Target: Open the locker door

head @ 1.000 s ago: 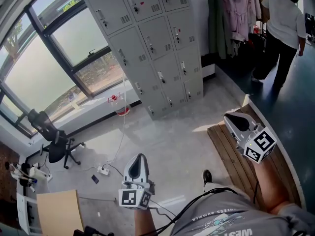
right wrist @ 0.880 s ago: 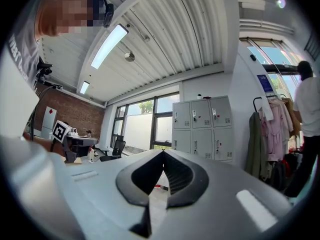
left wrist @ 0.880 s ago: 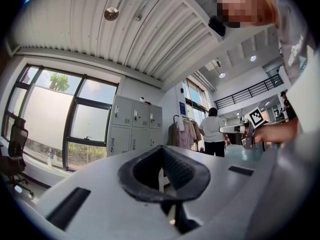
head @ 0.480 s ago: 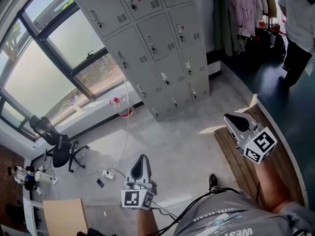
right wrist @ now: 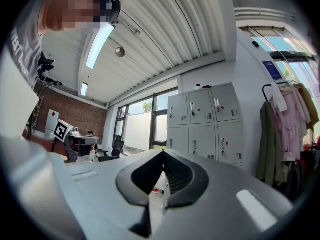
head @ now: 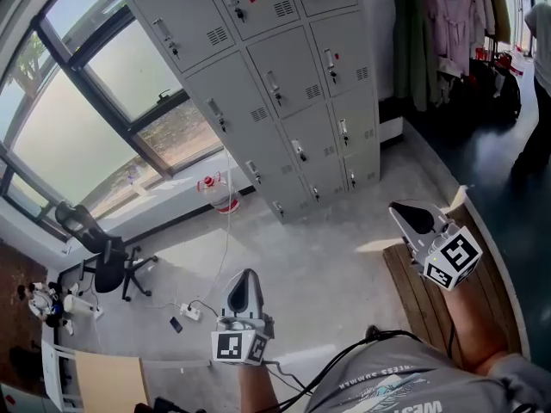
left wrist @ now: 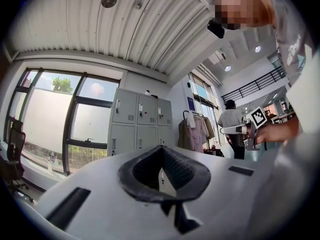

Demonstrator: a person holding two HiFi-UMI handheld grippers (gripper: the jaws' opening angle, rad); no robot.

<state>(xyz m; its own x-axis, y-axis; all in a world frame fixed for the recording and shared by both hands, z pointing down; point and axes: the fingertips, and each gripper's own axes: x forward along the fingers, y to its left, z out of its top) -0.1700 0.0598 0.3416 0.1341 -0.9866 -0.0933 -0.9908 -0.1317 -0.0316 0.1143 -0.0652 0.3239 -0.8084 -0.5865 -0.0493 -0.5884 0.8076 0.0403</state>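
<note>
A bank of grey lockers (head: 284, 76) stands against the far wall across the concrete floor, all doors closed, each with a small handle and vent. It also shows in the left gripper view as the lockers (left wrist: 137, 124) and in the right gripper view as the lockers (right wrist: 205, 121), well beyond the jaws. My left gripper (head: 244, 277) hangs low in the middle, shut and empty. My right gripper (head: 399, 208) is held at the right, also shut with nothing in it. Both point toward the lockers and are far from them.
An office chair (head: 103, 252) and a power strip with cable (head: 185, 311) sit on the floor at the left. A clothes rack (head: 448, 24) stands right of the lockers. A wooden platform (head: 422, 299) lies under my right arm. A person (head: 542, 33) is at the right edge.
The lockers have grown larger and slid right in the head view as I came closer. The person at the right has moved mostly out of frame. Both grippers kept their pose.
</note>
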